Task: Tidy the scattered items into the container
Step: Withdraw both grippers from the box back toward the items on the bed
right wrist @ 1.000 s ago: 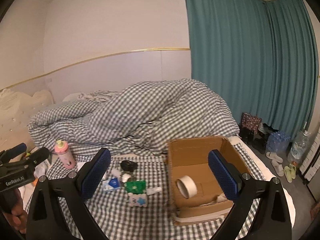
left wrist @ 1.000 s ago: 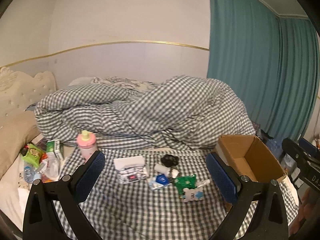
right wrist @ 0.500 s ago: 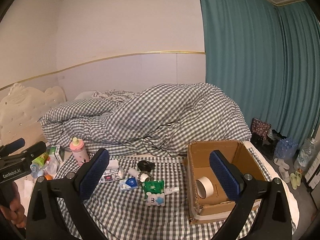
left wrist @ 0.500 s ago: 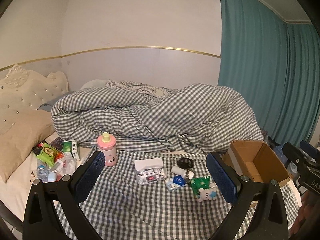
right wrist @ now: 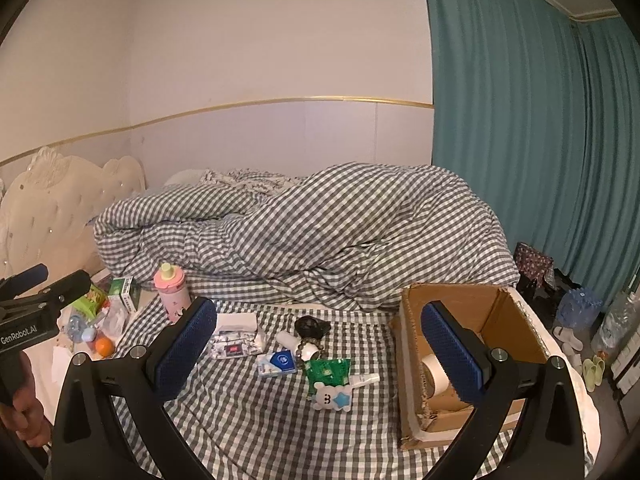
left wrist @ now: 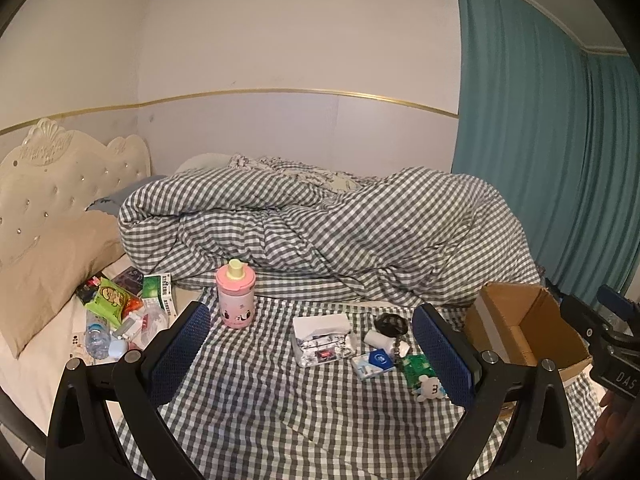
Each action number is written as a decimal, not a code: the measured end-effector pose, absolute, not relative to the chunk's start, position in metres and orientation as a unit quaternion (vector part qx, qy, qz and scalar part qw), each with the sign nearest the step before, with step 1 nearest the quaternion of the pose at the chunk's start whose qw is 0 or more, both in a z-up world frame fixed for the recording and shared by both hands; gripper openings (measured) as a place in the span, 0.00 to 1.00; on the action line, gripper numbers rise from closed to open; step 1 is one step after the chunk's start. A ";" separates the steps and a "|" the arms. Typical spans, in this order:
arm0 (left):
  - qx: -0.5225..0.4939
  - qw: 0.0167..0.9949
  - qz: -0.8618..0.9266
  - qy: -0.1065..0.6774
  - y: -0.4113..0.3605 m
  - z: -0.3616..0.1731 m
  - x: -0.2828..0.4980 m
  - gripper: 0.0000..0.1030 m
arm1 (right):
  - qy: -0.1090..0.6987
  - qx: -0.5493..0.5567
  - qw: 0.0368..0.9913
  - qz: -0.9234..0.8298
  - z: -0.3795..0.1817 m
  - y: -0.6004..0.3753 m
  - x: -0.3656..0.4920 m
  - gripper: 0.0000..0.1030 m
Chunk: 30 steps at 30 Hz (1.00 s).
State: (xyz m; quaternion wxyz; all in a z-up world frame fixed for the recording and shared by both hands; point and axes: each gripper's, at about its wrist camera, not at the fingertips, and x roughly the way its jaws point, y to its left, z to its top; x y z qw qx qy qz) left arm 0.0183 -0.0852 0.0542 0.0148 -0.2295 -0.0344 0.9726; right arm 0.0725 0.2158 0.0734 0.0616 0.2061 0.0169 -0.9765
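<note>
Items: tissue pack point(right wrist: 277, 363), green packet point(right wrist: 328, 370), bear toy point(right wrist: 331, 396), white tube point(right wrist: 365, 379) clustered mid-bed on the checked sheet point(right wrist: 256, 416).
Box point(right wrist: 472, 312): at the bed's right edge, holding a tape roll point(right wrist: 434, 372).
Tube axis: left-right, toward box.
Nearer: right gripper point(right wrist: 320, 354).
Grip: right gripper and left gripper point(left wrist: 310, 354) both spread wide, empty.

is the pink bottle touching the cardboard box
Apart. The right wrist view shows the pink bottle standing at the left of the checked cloth, with scattered items between it and the cardboard box.
</note>
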 end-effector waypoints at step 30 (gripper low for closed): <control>-0.328 0.025 0.944 -0.035 -0.077 -0.047 -0.077 1.00 | 0.028 0.316 0.087 -0.944 -0.032 0.195 -0.011 1.00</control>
